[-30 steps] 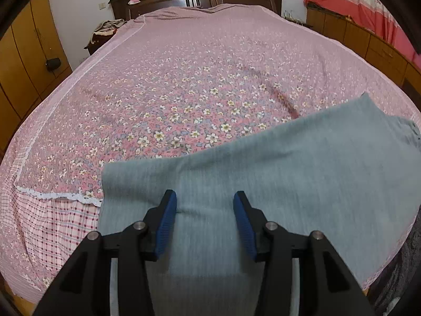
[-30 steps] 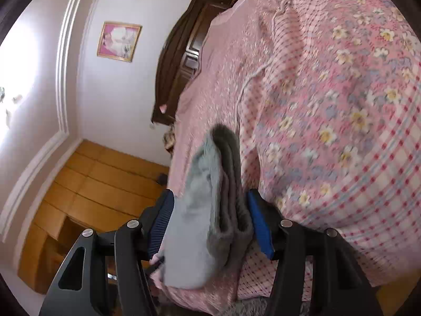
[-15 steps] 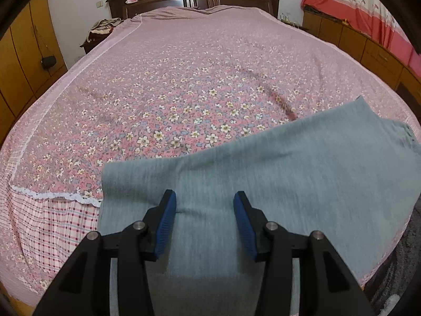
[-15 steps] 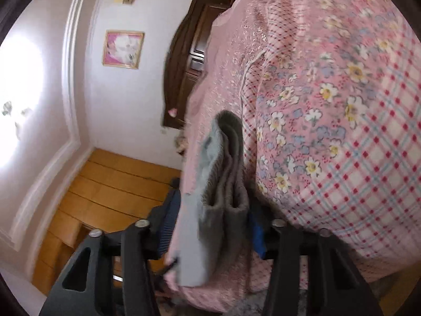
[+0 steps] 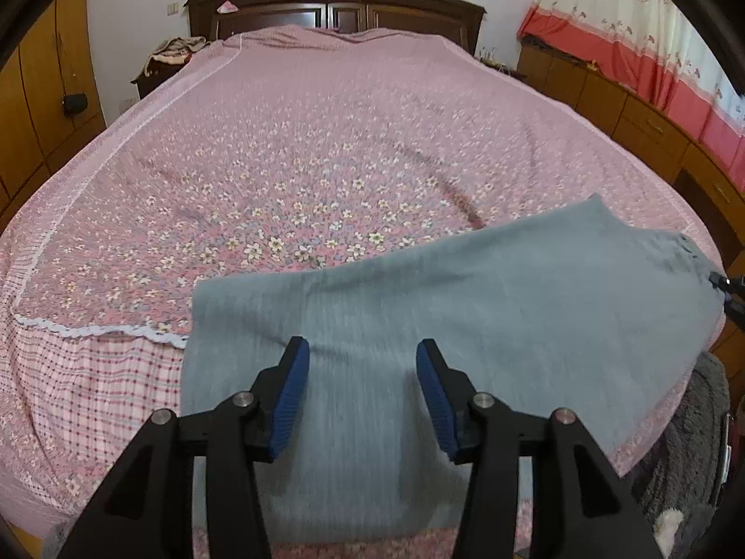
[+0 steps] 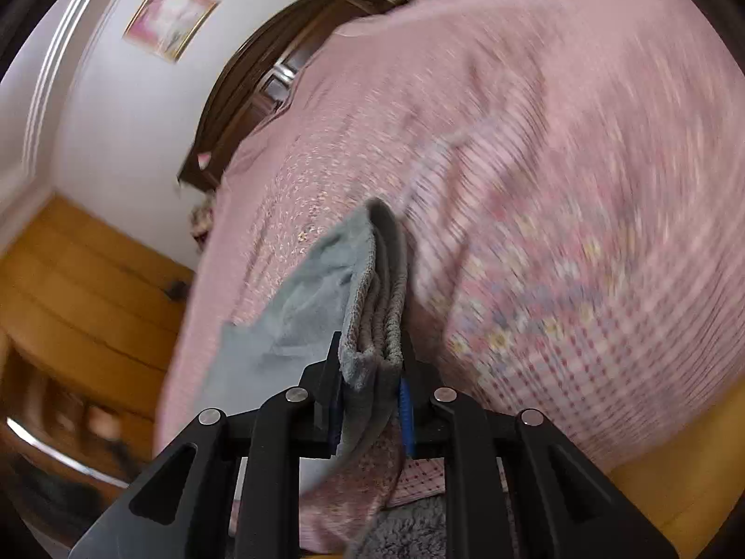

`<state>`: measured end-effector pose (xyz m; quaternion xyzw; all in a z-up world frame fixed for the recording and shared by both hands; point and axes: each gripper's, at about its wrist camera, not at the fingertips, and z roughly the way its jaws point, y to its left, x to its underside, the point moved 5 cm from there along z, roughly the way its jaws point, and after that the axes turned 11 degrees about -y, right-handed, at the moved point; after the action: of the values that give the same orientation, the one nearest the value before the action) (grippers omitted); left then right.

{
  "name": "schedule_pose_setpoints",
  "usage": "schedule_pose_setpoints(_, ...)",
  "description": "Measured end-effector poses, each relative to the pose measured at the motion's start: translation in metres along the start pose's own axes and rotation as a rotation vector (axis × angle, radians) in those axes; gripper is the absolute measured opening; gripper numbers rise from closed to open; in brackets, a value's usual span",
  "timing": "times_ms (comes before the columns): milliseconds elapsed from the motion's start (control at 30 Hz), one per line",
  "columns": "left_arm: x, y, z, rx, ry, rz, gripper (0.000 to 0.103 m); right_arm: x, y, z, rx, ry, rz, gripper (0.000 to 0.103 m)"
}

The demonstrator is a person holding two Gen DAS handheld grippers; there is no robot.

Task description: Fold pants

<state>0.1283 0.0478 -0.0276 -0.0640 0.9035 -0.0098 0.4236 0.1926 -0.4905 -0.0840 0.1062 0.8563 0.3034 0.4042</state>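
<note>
Grey pants (image 5: pixel 465 307) are spread flat on the foot end of the bed (image 5: pixel 326 149), over the pink flowered bedspread (image 5: pixel 288 186). One end of the pants is seen near the white lace strip (image 5: pixel 93 328) of the bedspread, and the other end reaches the bed's far corner on the curtain (image 5: pixel 652 46) side. Part of the pants is draped over the foot edge of the bed.

The left gripper (image 5: pixel 362 384) is held just above the pants at the foot edge of the bed. Its blue fingers (image 5: pixel 291 396) are spread wide apart, and nothing is gripped between them.

In the right wrist view, the right gripper (image 6: pixel 370 407) is seen at the edge of the bed. Its fingers are pressed tight on a thick, folded bunch of the pants (image 6: pixel 372 307). The layers of cloth are stacked between the fingers. The bed in this view is blurred.

A dark wooden headboard (image 5: pixel 335 4) is seen at the far end of the bed. A framed picture (image 6: pixel 170 18) is hung on the white wall beside the bed.
</note>
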Motion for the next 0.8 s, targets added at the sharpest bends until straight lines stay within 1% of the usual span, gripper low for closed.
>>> schedule_pose_setpoints(133,-0.002,0.005,-0.016,0.002,-0.022,0.011,0.053,-0.013,0.042,-0.002,0.077,-0.022,-0.162,0.019)
schedule_pose_setpoints(167,-0.003,0.007,-0.018,0.001,-0.027,0.014,0.054,-0.013,0.050,-0.001,0.094,-0.020,-0.205,0.019)
schedule_pose_setpoints(267,-0.004,0.013,-0.025,-0.011,-0.040,0.021,0.054,-0.012,0.081,0.001,0.183,-0.010,-0.348,0.019)
schedule_pose_setpoints(300,-0.004,0.017,-0.026,-0.015,-0.043,0.017,0.054,-0.009,0.091,-0.003,0.195,-0.011,-0.378,0.018)
schedule_pose_setpoints(333,-0.002,0.020,-0.027,-0.016,-0.045,0.010,0.054,-0.003,0.096,-0.010,0.203,-0.014,-0.412,0.018)
schedule_pose_setpoints(400,0.000,0.026,-0.027,-0.013,-0.044,-0.011,0.054,-0.004,0.123,-0.012,0.210,-0.041,-0.478,0.018)
schedule_pose_setpoints(467,0.004,0.033,-0.028,-0.017,-0.045,-0.035,0.054,0.001,0.124,-0.021,0.204,-0.070,-0.514,0.018)
schedule_pose_setpoints(500,0.006,0.036,-0.028,-0.019,-0.044,-0.046,0.054,0.000,0.135,-0.021,0.200,-0.079,-0.533,0.018)
schedule_pose_setpoints(600,0.011,0.043,-0.031,-0.009,-0.048,-0.063,0.054,0.001,0.151,-0.024,0.196,-0.097,-0.572,0.018)
schedule_pose_setpoints(700,0.013,0.050,-0.036,-0.004,-0.054,-0.077,0.054,0.001,0.168,-0.025,0.210,-0.139,-0.596,0.017)
schedule_pose_setpoints(800,0.012,0.058,-0.042,0.006,-0.060,-0.098,0.054,0.004,0.186,-0.021,0.189,-0.146,-0.613,0.017)
